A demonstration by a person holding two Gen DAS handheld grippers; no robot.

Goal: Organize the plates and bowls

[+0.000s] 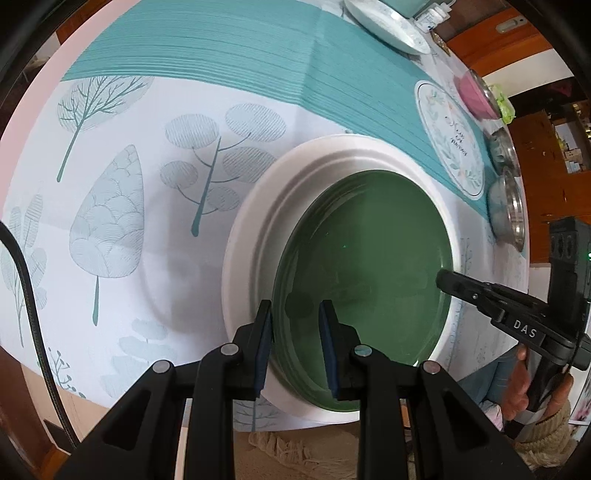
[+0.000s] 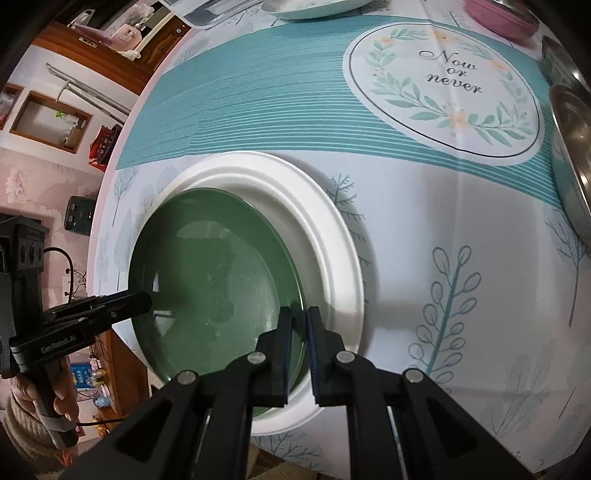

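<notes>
Your left gripper [image 1: 295, 314] is closed on the near-left rim of the round shiny green plate [image 1: 365, 266]; one dark blue pad [image 1: 264, 343] sits outside the rim and the other sits inside it. Your right gripper [image 2: 299, 321] pinches the rim on the other side, with its two pads almost touching around the thin edge. In the left view you can see its black tip [image 1: 448, 280] on the far right rim.

The green plate sits right under both grippers, inside the bigger round white plate with a ridged rim [image 1: 255, 236]. It looks like you are setting the green plate down into the white one, so the stack is nearly made.

To do this well, keep both hands level so the green plate does not tip. Let it lie flat in the middle of the white plate before you let go. It sits a bit toward your side now, and the white rim shows wider on the far side. Open both grippers together, and only a little, so the pads do not drag the plate sideways. Then lift straight up.

Past the plates, the leaf-print tablecloth [image 1: 147, 206] is bare to the left of your left gripper. Farther right are shiny metal bowls [image 1: 511, 218] and a pink bowl [image 1: 476, 94]. At the far edge lies a pale blue-white plate [image 1: 388, 26]; those likely wait their turn
</notes>
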